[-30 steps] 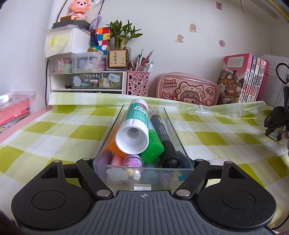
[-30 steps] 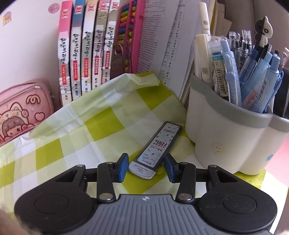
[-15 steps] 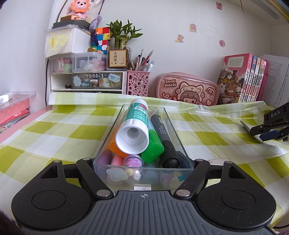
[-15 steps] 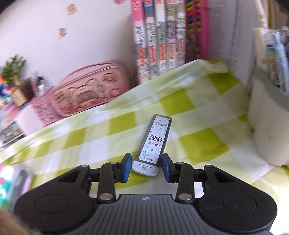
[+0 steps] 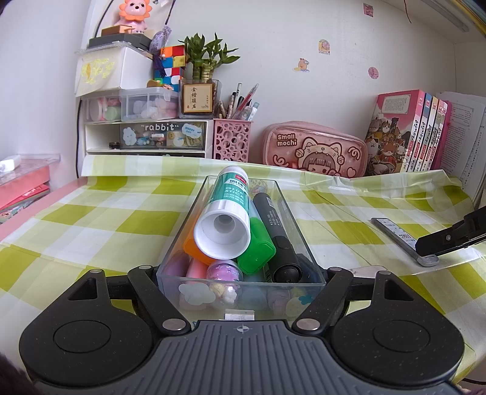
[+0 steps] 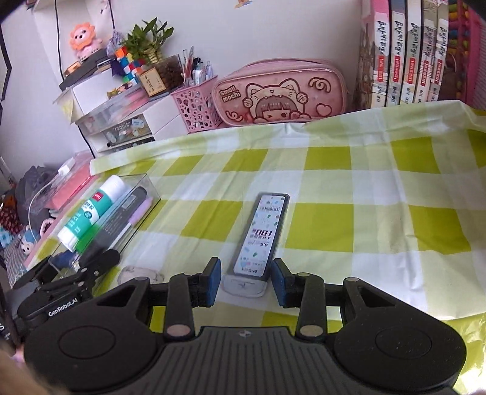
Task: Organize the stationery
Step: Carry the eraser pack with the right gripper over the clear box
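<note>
Child's home study desk, pencil case [image 5: 314, 150], books [image 5: 407, 130], plush toy [image 5: 131, 13]

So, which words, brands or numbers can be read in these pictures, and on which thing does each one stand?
"Small mochi": pink pouch.
"rabbit": drawer.
"GLUE STICK": glue stick in the clear box.
"GenRobot.AI": left gripper, seen from the right wrist.
"0.5" and "100", upside down: lead case between the right gripper fingers.
Chinese characters on the plant sign and book spines: present.
Marker print: too small.
</note>
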`<state>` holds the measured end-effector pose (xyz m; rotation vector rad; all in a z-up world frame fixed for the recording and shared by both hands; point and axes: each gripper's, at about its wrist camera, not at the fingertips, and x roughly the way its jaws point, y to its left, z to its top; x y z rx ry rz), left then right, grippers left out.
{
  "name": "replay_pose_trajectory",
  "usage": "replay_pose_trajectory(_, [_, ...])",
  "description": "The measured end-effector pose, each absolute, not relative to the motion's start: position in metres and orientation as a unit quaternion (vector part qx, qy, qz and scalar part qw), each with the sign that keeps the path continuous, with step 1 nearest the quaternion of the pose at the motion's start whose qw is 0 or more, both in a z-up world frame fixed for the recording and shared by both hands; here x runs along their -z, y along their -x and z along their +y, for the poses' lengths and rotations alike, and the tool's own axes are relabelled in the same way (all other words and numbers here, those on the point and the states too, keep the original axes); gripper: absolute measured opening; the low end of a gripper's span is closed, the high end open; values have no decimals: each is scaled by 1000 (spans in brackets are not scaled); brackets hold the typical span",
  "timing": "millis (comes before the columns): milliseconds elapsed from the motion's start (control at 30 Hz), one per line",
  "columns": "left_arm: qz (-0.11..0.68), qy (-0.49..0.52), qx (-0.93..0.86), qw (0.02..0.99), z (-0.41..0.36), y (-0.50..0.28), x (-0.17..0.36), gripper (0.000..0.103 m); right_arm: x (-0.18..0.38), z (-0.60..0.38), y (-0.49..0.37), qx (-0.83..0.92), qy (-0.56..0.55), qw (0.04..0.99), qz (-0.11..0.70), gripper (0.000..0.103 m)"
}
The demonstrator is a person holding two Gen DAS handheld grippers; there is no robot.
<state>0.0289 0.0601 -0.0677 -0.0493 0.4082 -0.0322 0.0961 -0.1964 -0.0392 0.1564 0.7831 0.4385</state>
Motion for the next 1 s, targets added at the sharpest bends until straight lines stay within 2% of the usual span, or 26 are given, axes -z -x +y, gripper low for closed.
replay_pose_trajectory(233, [203,24,16,979,60,-29,68,75,40,-182,-106,-166,-75,911,369,47])
replay_pose_trajectory(400, [203,25,16,979,60,-29,68,75,42,-156,-108,-121,-13,930,347,48])
replay_pose_trajectory(467, [203,25,16,979,60,-29,68,75,44,-145,-107,-102,20,934,343,46])
replay_pose_trajectory(533, [203,25,16,979,60,-29,68,75,44,-140,-107,-94,28,936,338,36])
replay_pose_trajectory(633, [203,24,15,979,60,-29,68,75,44,-137,-107,-88,22,937,338,36])
replay_pose_trajectory(733, [203,25,15,979,60,-29,68,75,42,-136,-107,-90,0,936,341,36])
replay_pose_trajectory(1000, [203,25,16,979,60,-29,68,75,31,-142,-107,-159,-142,911,354,36])
